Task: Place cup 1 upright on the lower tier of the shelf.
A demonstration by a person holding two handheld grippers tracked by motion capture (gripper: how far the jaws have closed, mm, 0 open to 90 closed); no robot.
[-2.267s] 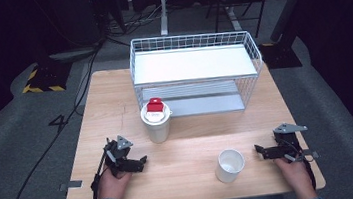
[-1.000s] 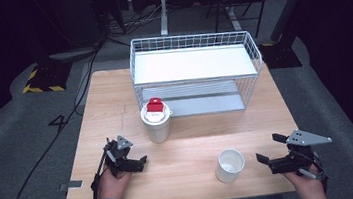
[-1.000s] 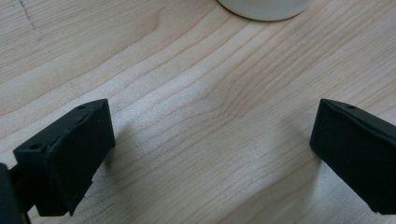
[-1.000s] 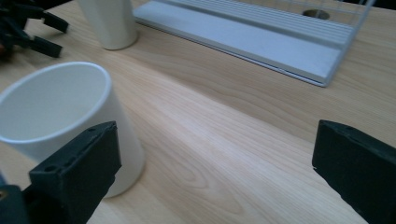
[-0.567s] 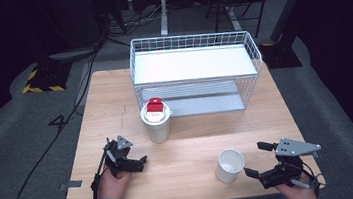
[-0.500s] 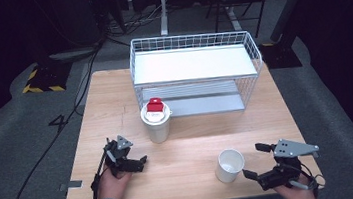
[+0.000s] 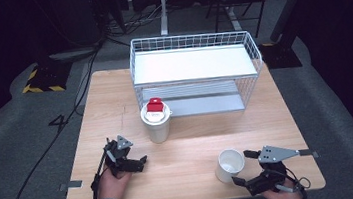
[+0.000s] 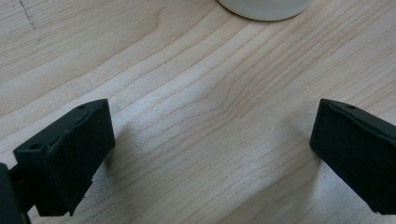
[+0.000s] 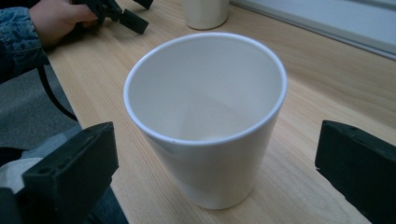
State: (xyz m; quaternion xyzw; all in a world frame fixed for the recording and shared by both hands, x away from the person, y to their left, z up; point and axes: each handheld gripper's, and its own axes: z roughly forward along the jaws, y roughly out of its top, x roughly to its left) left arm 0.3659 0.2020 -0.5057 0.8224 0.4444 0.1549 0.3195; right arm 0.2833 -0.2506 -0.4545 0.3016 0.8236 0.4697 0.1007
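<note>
Right gripper (image 9: 210, 177) | spread wide beside white cup (image 9: 205, 112) | table (image 7: 190, 153)

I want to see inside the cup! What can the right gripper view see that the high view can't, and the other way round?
Right gripper view alone: a close look inside the empty white cup, sitting between open black jaws. High view alone: the wire rack and the red thing on top of the other cup. Both show the wooden table and the left gripper.
</note>
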